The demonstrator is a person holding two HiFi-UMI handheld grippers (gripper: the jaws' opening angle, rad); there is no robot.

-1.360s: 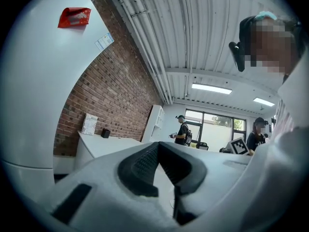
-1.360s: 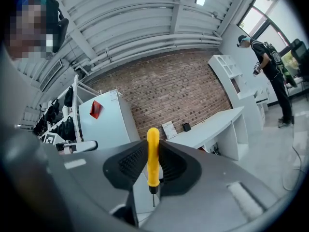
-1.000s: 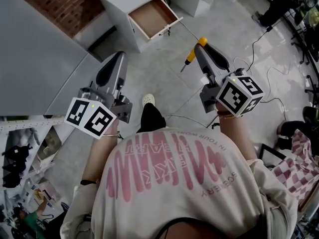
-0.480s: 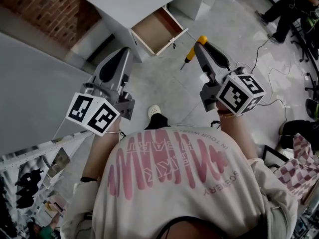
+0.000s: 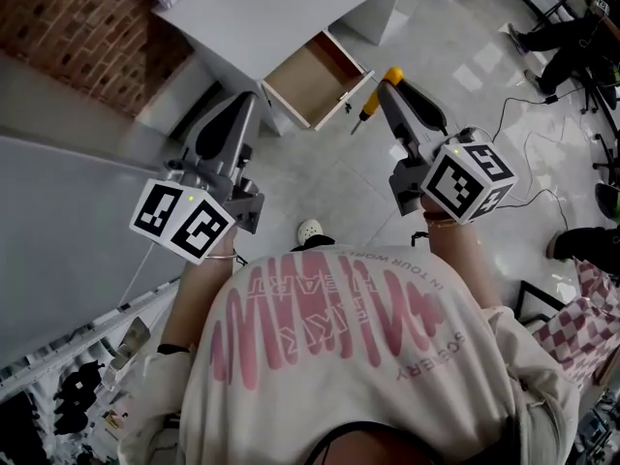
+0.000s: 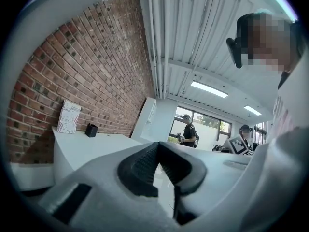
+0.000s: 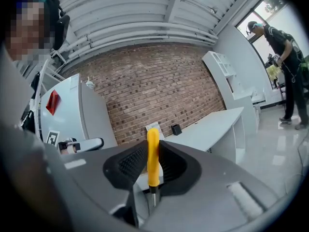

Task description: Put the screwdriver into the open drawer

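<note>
Ahead and below, the open drawer (image 5: 310, 74) sits nearer than a second ago. The right tongs (image 5: 391, 79) clamp the yellow-handled screwdriver (image 5: 373, 103), carried just beside its front corner. The left tongs (image 5: 240, 105) are closed and empty. Probably only the final reach remains.

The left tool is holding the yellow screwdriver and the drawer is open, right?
Not quite. It is the right tool that holds the yellow screwdriver, as the right gripper view shows; the left tool has nothing between its jaws. The drawer is open.
</note>
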